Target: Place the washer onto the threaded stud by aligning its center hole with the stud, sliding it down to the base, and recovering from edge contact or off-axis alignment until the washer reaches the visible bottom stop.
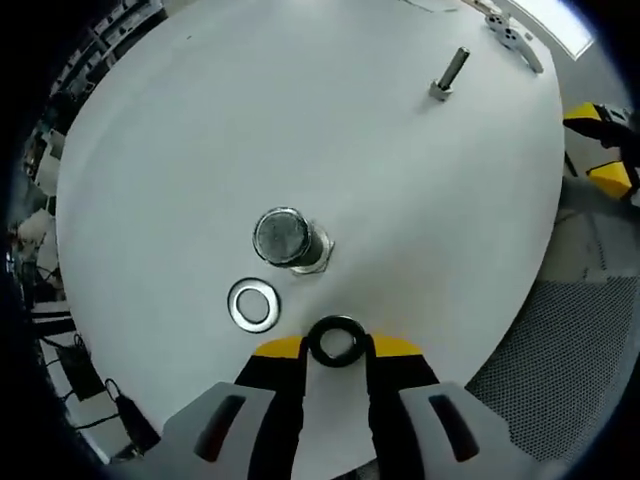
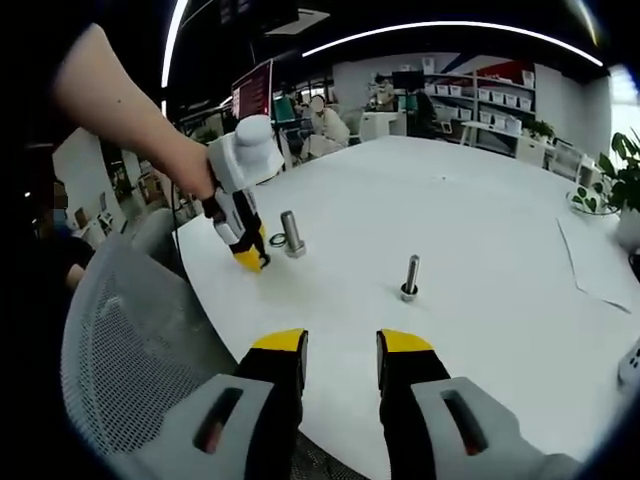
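table: large white round top [image 2: 480,220] | seating: grey mesh chair [image 2: 120,350] at its edge | rear: shelving with bins [image 2: 490,100], potted plant [image 2: 625,170] | light: curved ceiling strips [image 2: 450,28]

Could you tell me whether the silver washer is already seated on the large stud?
No, the silver washer lies flat on the table beside the large stud, not around it.
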Demonstrator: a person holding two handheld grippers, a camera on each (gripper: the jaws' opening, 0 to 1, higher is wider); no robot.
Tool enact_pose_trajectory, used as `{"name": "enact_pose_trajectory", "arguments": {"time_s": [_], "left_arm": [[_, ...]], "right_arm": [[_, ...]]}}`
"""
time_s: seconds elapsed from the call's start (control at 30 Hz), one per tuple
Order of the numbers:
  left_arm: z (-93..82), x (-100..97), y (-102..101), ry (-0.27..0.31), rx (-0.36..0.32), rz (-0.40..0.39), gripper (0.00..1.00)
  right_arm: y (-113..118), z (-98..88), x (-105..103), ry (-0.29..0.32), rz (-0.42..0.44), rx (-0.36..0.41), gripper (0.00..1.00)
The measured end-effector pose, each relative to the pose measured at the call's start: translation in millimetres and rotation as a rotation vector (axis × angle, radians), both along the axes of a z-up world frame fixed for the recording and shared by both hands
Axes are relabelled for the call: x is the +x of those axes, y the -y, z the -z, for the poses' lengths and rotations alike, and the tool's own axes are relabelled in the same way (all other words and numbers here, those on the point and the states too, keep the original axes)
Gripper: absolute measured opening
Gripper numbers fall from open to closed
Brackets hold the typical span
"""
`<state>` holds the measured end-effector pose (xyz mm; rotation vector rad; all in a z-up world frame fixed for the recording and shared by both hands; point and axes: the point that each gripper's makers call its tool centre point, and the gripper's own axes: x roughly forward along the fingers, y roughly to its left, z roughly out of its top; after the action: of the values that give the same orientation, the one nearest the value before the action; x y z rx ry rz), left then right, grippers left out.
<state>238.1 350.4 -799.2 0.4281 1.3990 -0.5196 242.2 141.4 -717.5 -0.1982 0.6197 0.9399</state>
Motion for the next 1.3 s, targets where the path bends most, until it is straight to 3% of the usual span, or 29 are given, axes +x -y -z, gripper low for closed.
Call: {"name": "enact_pose_trajectory", "arguments": {"time_s": [0.27,0.53,0.57,1.07,1.3], "left_arm": [[-0.9,-0.5,-0.7,0.047,-0.037,0.021,0.21],[-2.8,-3.6,1.8,0.072,-0.031,0.042,0.19],[-2.9,-4.2,2.0,0.072,-0.027,0.07,0.19],[-5.2,-12.1,4.0,0.032,-0.026,0.099,0.18],[-19.7,-6.7,-0.1,0.05,-0.034,0.103,0.18]], "right_arm": [[0.3,1.8,-0.3,0.0,-0.004,-0.011,0.3],[0.2,2.9,-0.4,0.003,-0.011,-0.023,0.29],[0.5,2.0,-0.1,0.007,-0.008,-0.022,0.29],[2.3,3.0,1.2,0.004,0.002,-0.022,0.29],[1.3,2.9,0.5,0.003,-0.004,-0.022,0.29]]}}
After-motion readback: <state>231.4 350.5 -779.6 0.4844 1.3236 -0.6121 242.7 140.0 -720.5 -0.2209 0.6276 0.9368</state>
